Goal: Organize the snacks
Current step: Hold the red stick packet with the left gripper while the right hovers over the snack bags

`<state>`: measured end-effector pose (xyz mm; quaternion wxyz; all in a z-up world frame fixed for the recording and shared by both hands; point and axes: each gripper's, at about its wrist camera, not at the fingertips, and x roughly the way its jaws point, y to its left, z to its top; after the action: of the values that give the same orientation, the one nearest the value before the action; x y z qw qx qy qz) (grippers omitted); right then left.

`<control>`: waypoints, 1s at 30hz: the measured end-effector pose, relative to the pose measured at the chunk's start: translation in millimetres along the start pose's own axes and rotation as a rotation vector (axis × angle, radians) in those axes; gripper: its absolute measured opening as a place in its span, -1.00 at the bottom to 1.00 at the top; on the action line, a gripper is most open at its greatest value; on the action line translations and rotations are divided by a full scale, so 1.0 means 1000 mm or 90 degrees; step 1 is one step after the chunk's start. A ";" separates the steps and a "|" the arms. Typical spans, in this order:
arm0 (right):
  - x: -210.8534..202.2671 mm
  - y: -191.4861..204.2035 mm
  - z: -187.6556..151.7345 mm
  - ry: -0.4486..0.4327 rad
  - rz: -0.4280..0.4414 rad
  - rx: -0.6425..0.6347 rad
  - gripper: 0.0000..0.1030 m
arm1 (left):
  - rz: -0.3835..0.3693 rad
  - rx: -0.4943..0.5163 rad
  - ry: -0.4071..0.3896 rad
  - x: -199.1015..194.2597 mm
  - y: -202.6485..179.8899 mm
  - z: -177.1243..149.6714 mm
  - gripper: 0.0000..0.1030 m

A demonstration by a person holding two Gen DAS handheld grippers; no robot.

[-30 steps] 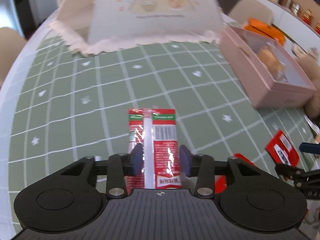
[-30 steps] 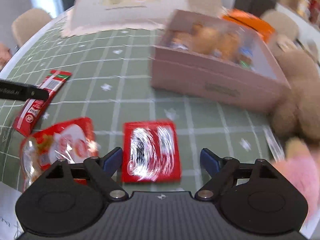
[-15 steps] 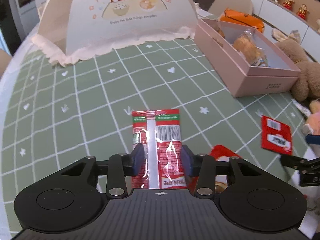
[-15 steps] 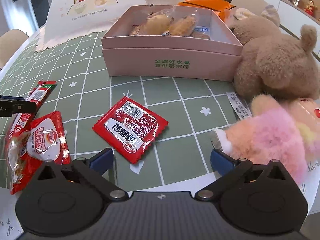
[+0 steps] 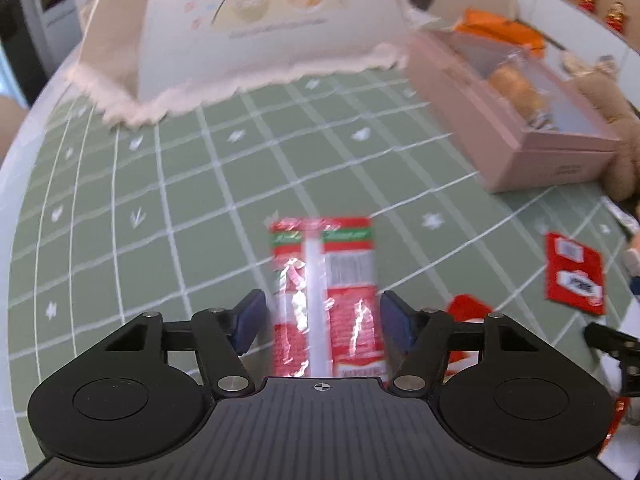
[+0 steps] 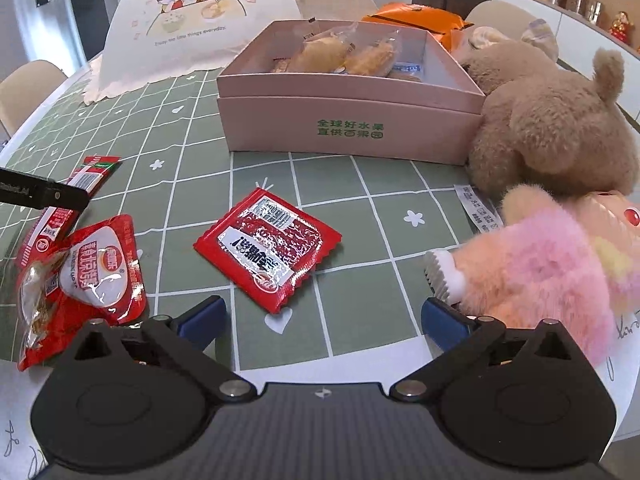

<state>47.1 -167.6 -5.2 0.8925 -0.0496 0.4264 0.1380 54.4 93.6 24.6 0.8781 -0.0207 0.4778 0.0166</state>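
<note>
the left hand-held gripper (image 5: 322, 314) has just spread its jaws off the long red snack stick (image 5: 326, 292), which lies between them on the bench (image 5: 120, 216). the right hand-held gripper (image 6: 322, 316) hangs wide apart, empty, near the square red sachet (image 6: 268, 248); beyond sits the pink box (image 6: 348, 128) of snacks.

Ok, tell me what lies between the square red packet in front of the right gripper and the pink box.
Nothing visible: only bare green cloth separates the square red packet from the pink box, whose top is open.

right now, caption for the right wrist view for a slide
Open right gripper above a square red snack packet before the pink box.
</note>
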 end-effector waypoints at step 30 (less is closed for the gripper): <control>-0.039 0.059 0.000 0.140 0.235 -0.207 0.92 | -0.044 -0.191 -0.091 -0.110 0.019 -0.030 -0.04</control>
<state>6.3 -119.1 26.7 0.7808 -0.1286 0.4947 0.3592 -31.4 110.2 100.5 0.8970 -0.1664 0.4052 0.0589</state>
